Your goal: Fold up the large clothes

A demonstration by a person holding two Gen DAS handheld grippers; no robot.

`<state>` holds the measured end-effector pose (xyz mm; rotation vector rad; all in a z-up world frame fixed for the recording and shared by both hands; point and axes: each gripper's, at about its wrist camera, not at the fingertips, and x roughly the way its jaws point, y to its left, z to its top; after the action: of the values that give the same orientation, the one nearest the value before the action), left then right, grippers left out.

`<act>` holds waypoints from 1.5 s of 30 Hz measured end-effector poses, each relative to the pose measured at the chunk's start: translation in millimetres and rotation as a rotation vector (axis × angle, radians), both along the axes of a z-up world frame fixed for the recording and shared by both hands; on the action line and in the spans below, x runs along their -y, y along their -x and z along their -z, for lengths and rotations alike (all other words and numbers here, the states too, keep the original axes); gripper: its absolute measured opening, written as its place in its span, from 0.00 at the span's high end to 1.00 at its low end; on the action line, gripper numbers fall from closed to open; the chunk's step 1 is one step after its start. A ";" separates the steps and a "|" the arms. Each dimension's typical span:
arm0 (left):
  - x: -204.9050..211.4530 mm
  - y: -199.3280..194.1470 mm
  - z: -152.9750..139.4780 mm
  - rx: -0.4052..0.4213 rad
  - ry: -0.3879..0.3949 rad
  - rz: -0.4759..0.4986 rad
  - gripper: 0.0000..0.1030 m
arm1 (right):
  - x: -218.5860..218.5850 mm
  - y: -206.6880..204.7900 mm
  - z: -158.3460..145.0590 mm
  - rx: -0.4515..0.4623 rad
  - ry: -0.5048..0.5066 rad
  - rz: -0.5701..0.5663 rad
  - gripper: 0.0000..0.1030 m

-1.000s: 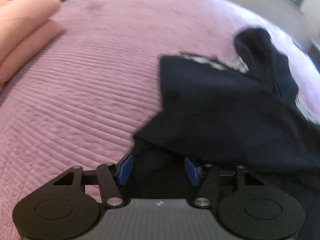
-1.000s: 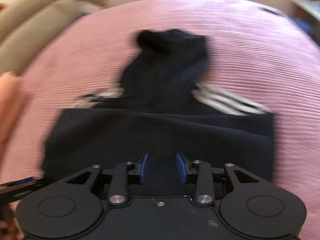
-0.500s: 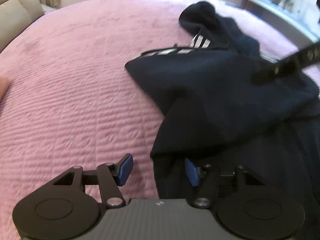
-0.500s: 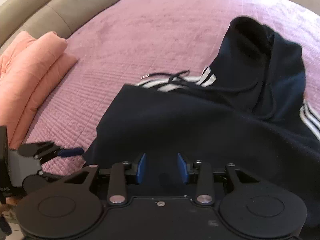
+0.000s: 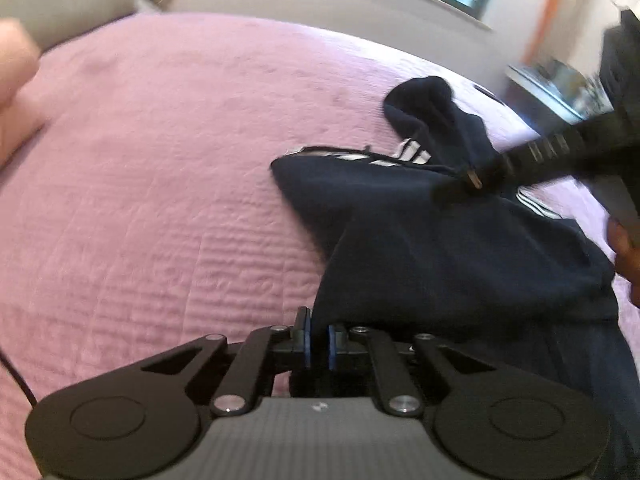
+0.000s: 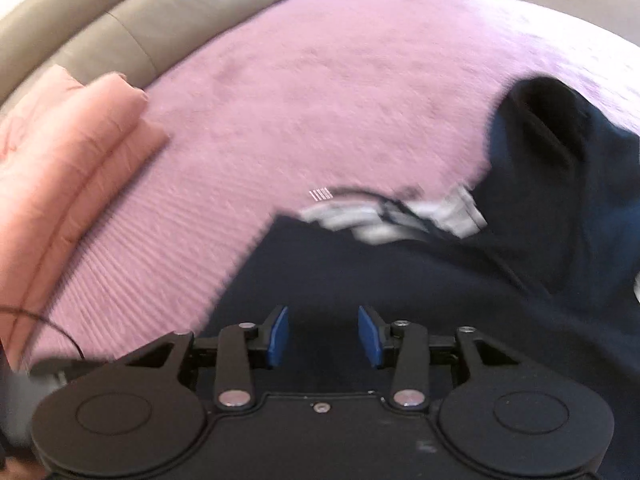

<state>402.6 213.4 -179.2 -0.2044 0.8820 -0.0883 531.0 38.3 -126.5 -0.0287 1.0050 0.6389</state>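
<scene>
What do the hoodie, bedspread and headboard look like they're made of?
Hoodie: soft navy knit, probably cotton fleece; matte, drapes in thick folds, with white stripes and a drawcord. Bedspread: pink quilted fabric, matte; stitched ridges run across it. Headboard: beige padded leather or faux leather, likely; smooth, slightly shiny panels with seams. Which of the two, the look leaves open.
</scene>
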 end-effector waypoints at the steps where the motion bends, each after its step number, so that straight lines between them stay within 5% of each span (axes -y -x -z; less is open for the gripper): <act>1: 2.7 -1.0 3.7 -0.007 -0.008 -0.014 0.91 | -10.5 -9.3 1.2 0.002 -0.009 -0.025 0.50; 2: 6.8 -0.3 6.6 -0.005 -0.008 -0.023 0.91 | -20.4 -17.4 1.9 0.006 -0.014 -0.051 0.49; 4: 10.8 -0.4 5.9 0.007 -0.021 -0.027 0.91 | -40.9 -36.9 2.3 0.019 -0.028 -0.114 0.23; 11: 3.8 2.4 6.9 0.011 0.010 -0.027 0.90 | -103.2 -95.8 37.9 -0.067 0.124 -0.283 0.24; 12: 3.6 2.4 6.7 0.014 0.008 -0.025 0.90 | -109.8 -95.9 42.9 -0.067 0.146 -0.309 0.29; 15: 3.9 3.2 7.7 0.015 0.003 -0.022 0.90 | -126.5 -80.9 47.1 -0.020 0.187 -0.407 0.83; 20: 0.2 0.7 9.4 0.021 0.016 -0.053 0.90 | -115.6 -74.0 29.0 0.142 0.178 -0.341 0.92; 23: -3.1 -4.0 12.4 0.019 0.033 -0.091 0.89 | -95.5 -97.2 24.1 0.113 0.092 -0.164 0.97; 28: -7.3 -2.1 19.0 -0.016 0.047 -0.148 0.82 | -111.9 -116.4 64.4 0.055 0.185 -0.118 0.99; 30: -3.6 3.0 14.4 -0.025 0.010 -0.136 0.80 | -92.6 -110.1 40.8 0.069 0.088 -0.092 0.92; 33: 8.3 11.1 9.4 -0.045 -0.088 -0.128 0.71 | -55.0 -84.4 -1.8 0.117 -0.009 -0.072 0.52; 37: 29.1 25.5 3.8 -0.047 -0.236 -0.130 0.69 | -21.2 -26.7 -8.2 0.069 0.027 -0.041 0.54; 40: 45.4 35.3 2.1 -0.063 -0.300 -0.156 0.66 | -21.0 3.8 20.4 -0.025 0.088 -0.026 0.71; 43: 54.9 40.8 -6.9 -0.069 -0.350 -0.181 0.65 | -36.1 14.3 62.7 -0.105 0.162 -0.027 0.71; 45: 58.6 39.2 -13.8 -0.069 -0.408 -0.211 0.62 | -40.9 14.6 61.2 -0.072 0.163 -0.047 0.71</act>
<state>363.3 154.8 -165.4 0.0827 0.9235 0.2951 516.4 79.2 -187.7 -0.1736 1.1268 0.6028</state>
